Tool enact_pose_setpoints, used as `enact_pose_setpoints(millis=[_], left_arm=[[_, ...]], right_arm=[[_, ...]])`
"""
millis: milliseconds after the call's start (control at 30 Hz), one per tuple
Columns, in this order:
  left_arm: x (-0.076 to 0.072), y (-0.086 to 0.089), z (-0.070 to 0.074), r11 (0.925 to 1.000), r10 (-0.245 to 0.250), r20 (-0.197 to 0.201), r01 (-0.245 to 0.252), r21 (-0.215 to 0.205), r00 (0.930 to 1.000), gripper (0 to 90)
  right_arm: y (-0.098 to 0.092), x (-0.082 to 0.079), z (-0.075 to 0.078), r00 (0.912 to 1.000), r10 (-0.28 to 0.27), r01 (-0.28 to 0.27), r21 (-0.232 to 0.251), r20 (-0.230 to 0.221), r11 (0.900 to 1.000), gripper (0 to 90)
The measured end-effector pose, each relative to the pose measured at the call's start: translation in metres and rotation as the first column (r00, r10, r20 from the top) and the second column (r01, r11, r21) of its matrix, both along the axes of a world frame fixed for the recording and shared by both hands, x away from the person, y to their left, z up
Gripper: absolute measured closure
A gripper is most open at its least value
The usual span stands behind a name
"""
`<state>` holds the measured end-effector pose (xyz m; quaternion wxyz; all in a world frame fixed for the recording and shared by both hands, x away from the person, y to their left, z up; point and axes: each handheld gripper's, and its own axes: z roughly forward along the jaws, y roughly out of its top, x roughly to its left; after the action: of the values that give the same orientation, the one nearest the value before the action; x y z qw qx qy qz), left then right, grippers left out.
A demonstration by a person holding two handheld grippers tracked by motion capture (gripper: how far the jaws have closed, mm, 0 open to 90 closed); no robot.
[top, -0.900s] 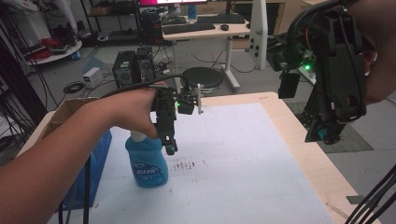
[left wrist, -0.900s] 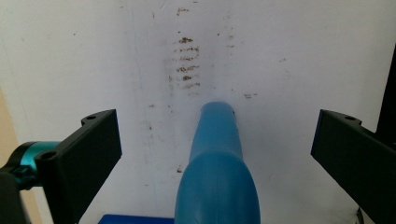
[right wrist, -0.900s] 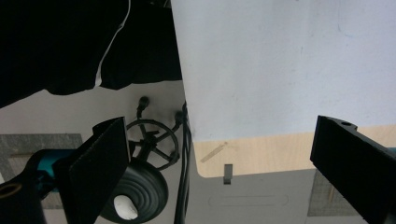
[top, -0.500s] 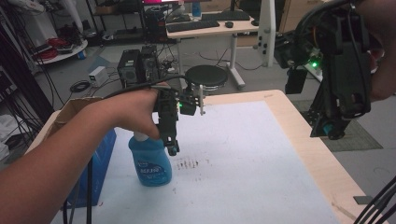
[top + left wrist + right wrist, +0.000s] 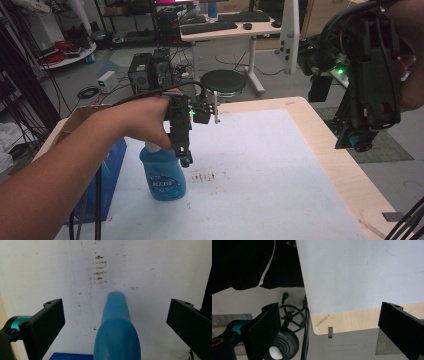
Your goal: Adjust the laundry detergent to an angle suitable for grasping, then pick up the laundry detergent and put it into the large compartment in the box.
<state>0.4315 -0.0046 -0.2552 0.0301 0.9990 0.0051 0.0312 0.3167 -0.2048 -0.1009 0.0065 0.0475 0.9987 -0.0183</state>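
With its jaws wide apart and holding nothing, the left tool (image 5: 113,322) straddles the blue plastic spray bottle (image 5: 163,172) near the table's (image 5: 320,145) left edge, and closing off-centre could tip it.

The spray bottle (image 5: 162,175) stands on the table (image 5: 280,170), a box (image 5: 107,172) just left of it and small marks (image 5: 202,176) just right.

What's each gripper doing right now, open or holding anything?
Left gripper: open, fingers either side of the blue spray bottle top, not touching it.
Right gripper: open, holding nothing, raised off the table by its right edge.
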Motion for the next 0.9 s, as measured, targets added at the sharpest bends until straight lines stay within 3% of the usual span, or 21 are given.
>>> enact_pose_setpoints(millis=[300, 633, 900], left_arm=[[-0.002, 0.004, -0.001, 0.9999, 0.016, 0.007, -0.016, 0.004, 0.9999, 1.6], [-0.005, 0.002, 0.004, 1.0000, 0.001, 0.016, -0.001, 0.004, 0.9999, 1.6], [-0.005, 0.008, 0.011, 0.9997, 0.019, 0.028, -0.018, -0.015, 0.9994, 1.6]], right_arm=[[0.007, 0.001, -0.003, 0.9999, 0.010, -0.010, -0.024, 0.001, 1.000, 3.7], [0.004, 0.002, 0.000, 0.9999, -0.004, 0.004, -0.009, 0.010, 1.000, 3.8], [0.006, -0.001, -0.003, 1.0000, 0.009, -0.009, -0.025, -0.003, 1.000, 3.8]])
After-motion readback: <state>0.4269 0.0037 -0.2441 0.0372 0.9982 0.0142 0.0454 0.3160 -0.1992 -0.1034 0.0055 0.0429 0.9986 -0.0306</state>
